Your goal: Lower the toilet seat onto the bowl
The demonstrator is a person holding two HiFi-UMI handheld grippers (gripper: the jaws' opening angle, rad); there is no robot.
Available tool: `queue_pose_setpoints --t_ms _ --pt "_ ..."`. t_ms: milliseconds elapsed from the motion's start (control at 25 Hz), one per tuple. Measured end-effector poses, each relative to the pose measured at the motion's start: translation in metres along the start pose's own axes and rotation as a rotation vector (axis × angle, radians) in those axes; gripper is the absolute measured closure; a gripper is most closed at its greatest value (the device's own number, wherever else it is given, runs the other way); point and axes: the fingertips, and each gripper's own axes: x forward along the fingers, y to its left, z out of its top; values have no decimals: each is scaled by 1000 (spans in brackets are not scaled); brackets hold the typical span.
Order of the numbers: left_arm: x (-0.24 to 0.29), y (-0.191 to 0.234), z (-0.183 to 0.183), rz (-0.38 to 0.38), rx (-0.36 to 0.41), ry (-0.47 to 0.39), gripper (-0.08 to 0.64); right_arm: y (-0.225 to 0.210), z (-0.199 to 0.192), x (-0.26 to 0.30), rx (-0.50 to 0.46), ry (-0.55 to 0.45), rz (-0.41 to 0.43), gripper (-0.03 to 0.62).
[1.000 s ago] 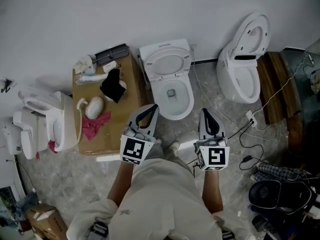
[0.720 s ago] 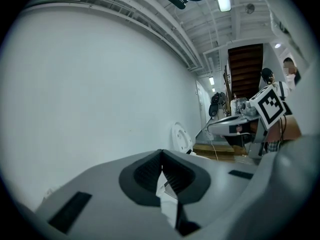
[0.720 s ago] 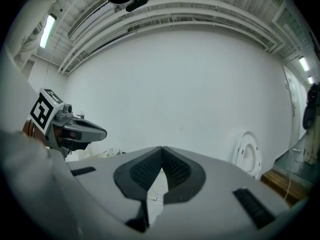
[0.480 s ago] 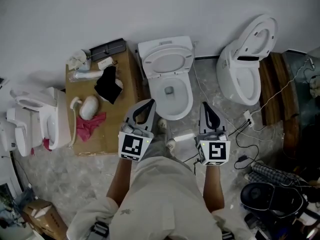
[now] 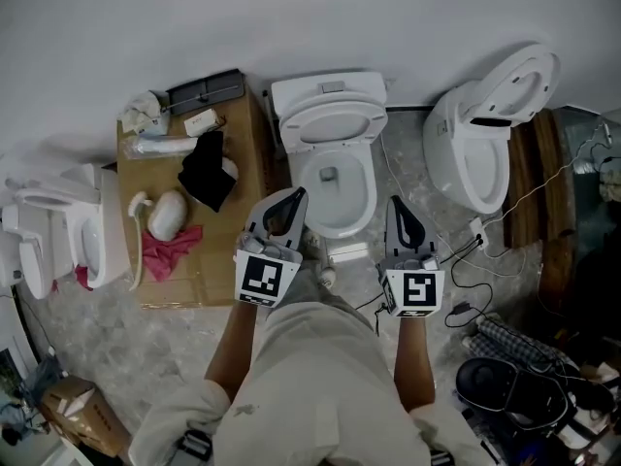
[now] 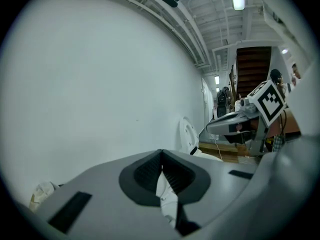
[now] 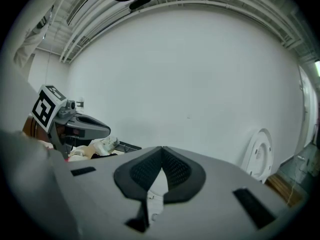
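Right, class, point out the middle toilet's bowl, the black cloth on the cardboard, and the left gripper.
middle toilet's bowl [image 5: 335, 227], head view, on its front rim.
black cloth [image 5: 206, 171], head view, on its middle.
left gripper [image 5: 293, 196], head view, at its closed jaw tips.

White toilet seat [image 5: 301, 124] raised (near upright); bowl [image 5: 336, 227] beneath uncovered.

The head view looks nearly straight down from high up at the left gripper [image 5: 289, 198], the right gripper [image 5: 398, 208] and the floor [image 5: 116, 338]. Each gripper view sits low, close behind its own jaws, facing the white wall [image 6: 90, 84]. Both share that wall and a raised toilet lid [image 7: 257, 155].
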Motion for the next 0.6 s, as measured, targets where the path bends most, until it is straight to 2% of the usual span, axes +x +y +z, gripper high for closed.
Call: queue_pose_setpoints --t_ms 600 --pt "59 50 -30 -13 -22 42 545 -11 -18 85 -88 85 24 584"
